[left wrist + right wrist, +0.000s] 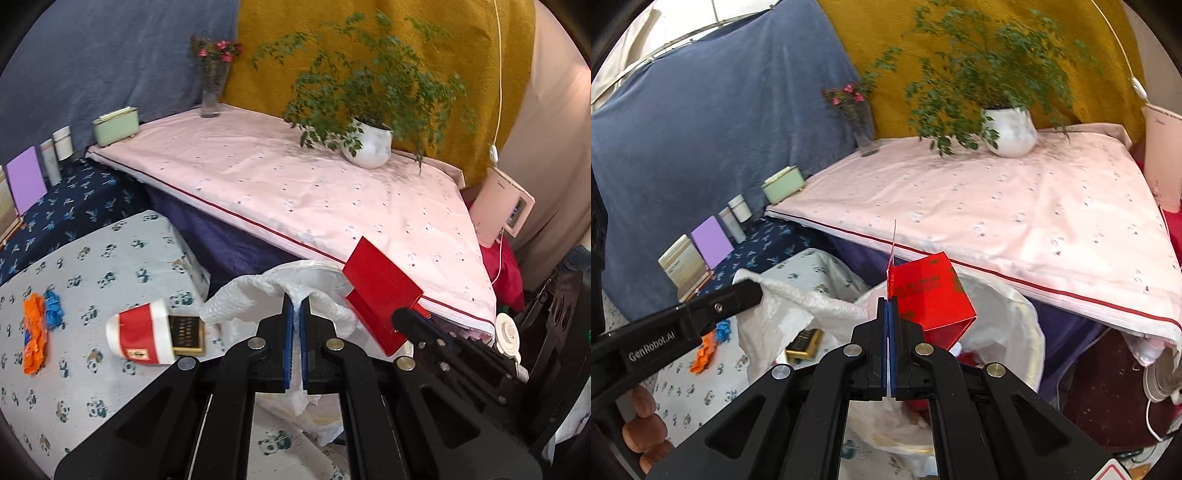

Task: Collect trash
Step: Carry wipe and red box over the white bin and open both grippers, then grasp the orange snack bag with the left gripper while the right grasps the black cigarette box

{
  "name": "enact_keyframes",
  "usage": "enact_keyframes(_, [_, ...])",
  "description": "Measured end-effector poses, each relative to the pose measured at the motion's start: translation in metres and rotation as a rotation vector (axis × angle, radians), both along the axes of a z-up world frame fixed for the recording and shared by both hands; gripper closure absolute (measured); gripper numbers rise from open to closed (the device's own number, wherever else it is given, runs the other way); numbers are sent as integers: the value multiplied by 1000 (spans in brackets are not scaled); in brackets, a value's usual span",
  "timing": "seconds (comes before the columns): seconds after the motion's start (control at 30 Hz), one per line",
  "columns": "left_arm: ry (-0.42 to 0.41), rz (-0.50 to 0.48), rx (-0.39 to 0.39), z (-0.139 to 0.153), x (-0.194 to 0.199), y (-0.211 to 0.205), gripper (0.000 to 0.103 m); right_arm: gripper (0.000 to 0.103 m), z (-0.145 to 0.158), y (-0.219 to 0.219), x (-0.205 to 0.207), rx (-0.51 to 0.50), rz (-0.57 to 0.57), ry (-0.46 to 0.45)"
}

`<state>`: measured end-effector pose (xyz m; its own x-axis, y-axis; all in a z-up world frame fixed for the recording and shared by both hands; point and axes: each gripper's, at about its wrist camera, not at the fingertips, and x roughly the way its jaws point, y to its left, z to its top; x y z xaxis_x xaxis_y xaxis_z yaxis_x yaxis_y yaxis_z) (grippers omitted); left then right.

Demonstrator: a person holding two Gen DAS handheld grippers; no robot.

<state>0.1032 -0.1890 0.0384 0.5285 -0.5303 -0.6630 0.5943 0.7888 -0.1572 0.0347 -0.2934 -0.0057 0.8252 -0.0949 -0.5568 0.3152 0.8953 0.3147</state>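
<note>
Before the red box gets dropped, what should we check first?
1. Left gripper shut on the white plastic trash bag's rim: ok.
2. Right gripper shut on the red cardboard box's flap: ok.
3. Bag mouth held open: ok.
4. Box above the opening: ok in the right wrist view; height above it, cannot tell.
5. Room left inside the bag: cannot tell.
6. All trash collected: not ok; the red-and-white paper cup, the black-and-gold packet and the orange and blue scraps lie on the panda-print cloth.
</note>
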Motion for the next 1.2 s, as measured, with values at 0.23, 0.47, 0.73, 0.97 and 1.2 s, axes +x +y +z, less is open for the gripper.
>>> enact_keyframes(0.23, [21, 35, 1, -15, 9, -10, 55, 92, -13, -7, 1, 3, -18, 26])
enact_keyframes(0.47, [18, 100, 22, -22, 18, 9, 54, 80, -9, -1, 4, 4, -11, 6])
enact_keyframes(0.73, [34, 169, 13, -25, 22, 39, 54, 74, -2, 24, 9, -8, 41, -1])
enact_keyframes(0.97, [41, 232, 1, -27, 24, 72, 51, 74, -1, 50, 16, -9, 98, 7])
enact_keyframes(1.2, [66, 299, -7, -38, 32, 114, 45, 74, -9, 83, 30, -3, 179, 36])
